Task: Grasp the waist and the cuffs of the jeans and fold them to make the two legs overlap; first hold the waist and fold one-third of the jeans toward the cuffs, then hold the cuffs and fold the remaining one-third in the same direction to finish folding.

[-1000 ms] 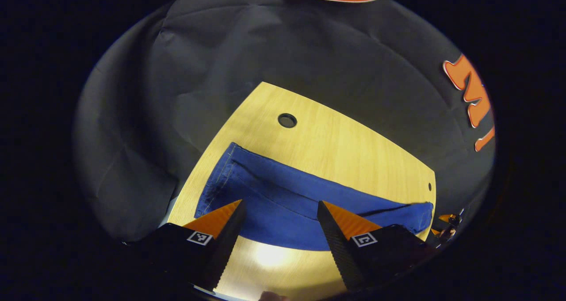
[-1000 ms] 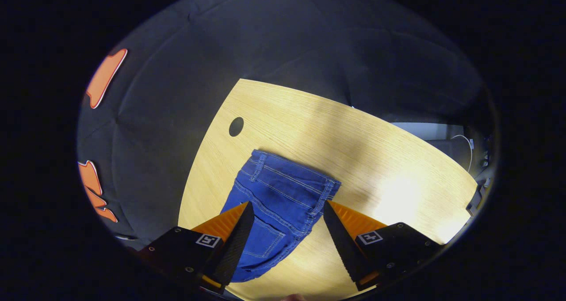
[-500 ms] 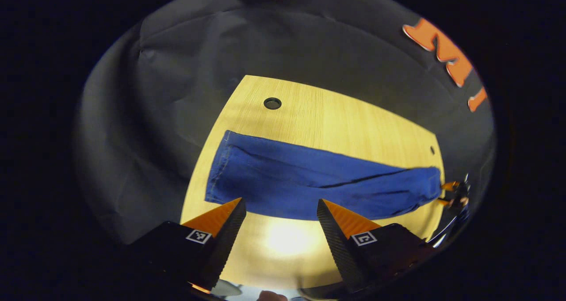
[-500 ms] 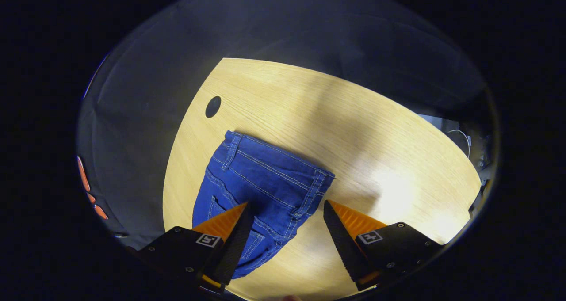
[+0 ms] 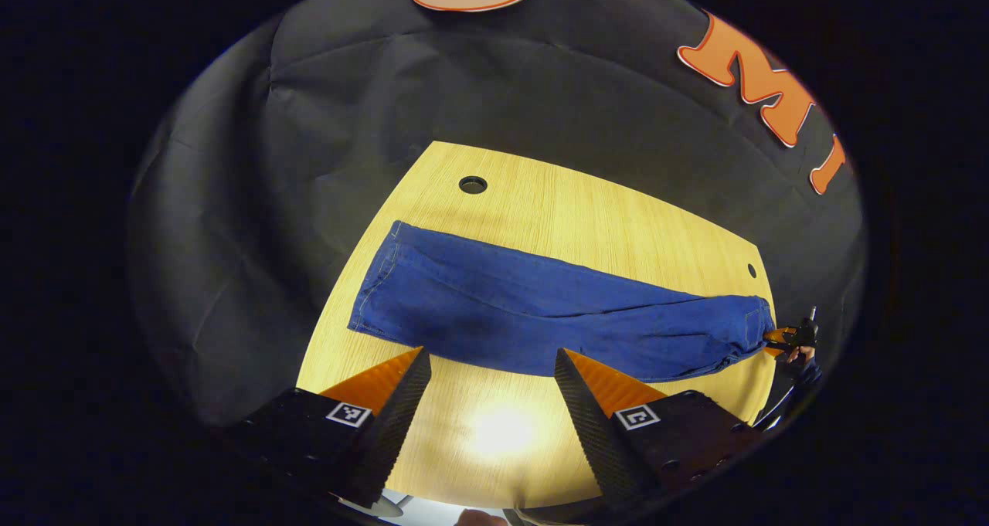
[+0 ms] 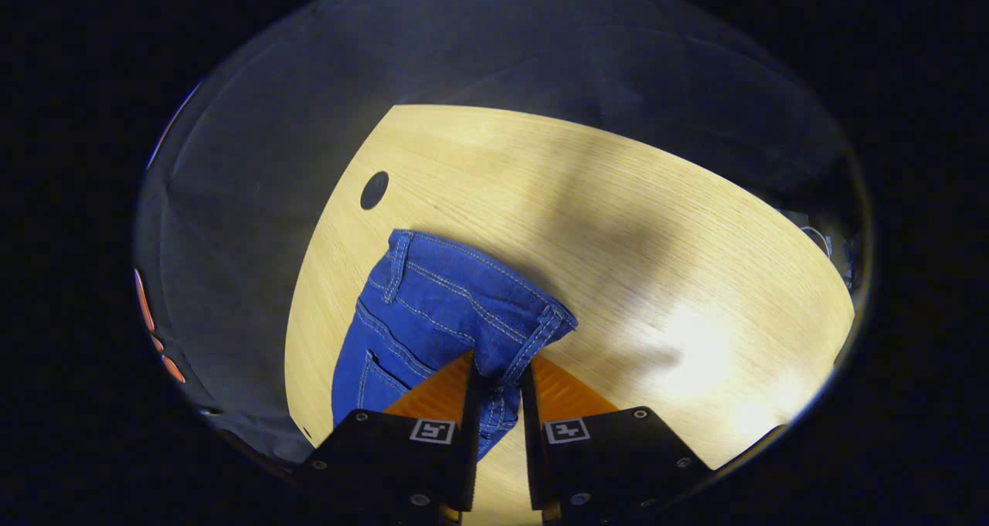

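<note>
Two grippers: right gripper (image 6: 498, 379) pinches the jeans (image 5: 541, 313) waist lower centre; left gripper (image 5: 491, 364) gapes wide, holding nothing, over bare counter (image 5: 587, 217). Cable hole (image 5: 472, 184) beyond cuffs.

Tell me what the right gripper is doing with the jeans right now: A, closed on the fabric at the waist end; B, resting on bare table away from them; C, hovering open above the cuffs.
A: in the right gripper view the right gripper has both fingers pinching the jeans near the waistband.
</note>
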The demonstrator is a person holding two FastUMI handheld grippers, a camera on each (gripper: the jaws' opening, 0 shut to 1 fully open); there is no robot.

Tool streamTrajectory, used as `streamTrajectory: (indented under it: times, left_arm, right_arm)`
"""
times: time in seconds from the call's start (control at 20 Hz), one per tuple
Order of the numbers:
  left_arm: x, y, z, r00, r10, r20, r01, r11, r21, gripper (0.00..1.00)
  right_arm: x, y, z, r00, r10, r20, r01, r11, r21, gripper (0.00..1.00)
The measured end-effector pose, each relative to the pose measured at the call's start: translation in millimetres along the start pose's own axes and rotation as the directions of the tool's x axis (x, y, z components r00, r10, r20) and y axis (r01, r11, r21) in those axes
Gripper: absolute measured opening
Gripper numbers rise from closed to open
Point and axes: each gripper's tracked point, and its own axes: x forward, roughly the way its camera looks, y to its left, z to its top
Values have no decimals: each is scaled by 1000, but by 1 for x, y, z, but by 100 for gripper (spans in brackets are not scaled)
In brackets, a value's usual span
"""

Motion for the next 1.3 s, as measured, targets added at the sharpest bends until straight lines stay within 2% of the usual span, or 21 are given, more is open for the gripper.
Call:
streamTrajectory:
  times: [0.1, 0.15, 0.25, 0.35, 0.4, 0.5, 0.6, 0.7, 0.95, 1.1, 1.3]
  left_arm:
    - [0, -1, 4, 1000, 18, 26, -18, 1000, 4, 99]
    - [2, -1, 7, 999, 21, 40, -22, 1000, 3, 99]
    - [3, -2, 10, 998, 16, 58, -15, 1000, -11, 98]
    - [3, -4, 11, 998, -4, 56, 6, 999, -36, 99]
    - [2, -6, 12, 998, -22, 57, 25, 998, -54, 98]
    - [0, -5, 12, 998, -28, 48, 31, 997, -69, 99]
    - [0, -7, 14, 998, -22, 51, 25, 998, -63, 99]
    - [1, -6, 15, 998, -20, 57, 24, 998, -59, 96]
    - [0, -7, 16, 998, -36, 57, 41, 995, -88, 99]
    - [-2, -9, 16, 997, -52, 53, 58, 991, -123, 98]
    - [-3, -9, 16, 997, -56, 46, 63, 987, -151, 99]
  right_arm:
    - [-5, 10, -1, 999, 36, 21, -36, 999, 5, 14]
    - [-15, 13, -1, 998, 50, 37, -50, 999, 9, 14]
    - [-31, 37, 0, 990, 136, 46, -138, 989, 48, 14]
    - [-44, 68, -2, 970, 237, 51, -239, 970, 42, 14]
    - [-49, 79, -9, 961, 273, 38, -274, 962, 2, 14]
    - [-57, 89, -19, 956, 290, 43, -286, 956, -67, 14]
    - [-63, 107, -31, 941, 336, 37, -333, 941, -65, 14]
    - [-72, 118, -42, 935, 352, 34, -349, 934, -76, 14]
    - [-100, 146, -71, 912, 410, 7, -406, 906, -117, 13]
    - [-114, 174, -100, 891, 453, -28, -452, 879, -152, 14]
    - [-123, 204, -150, 874, 475, -108, -487, 846, -219, 14]
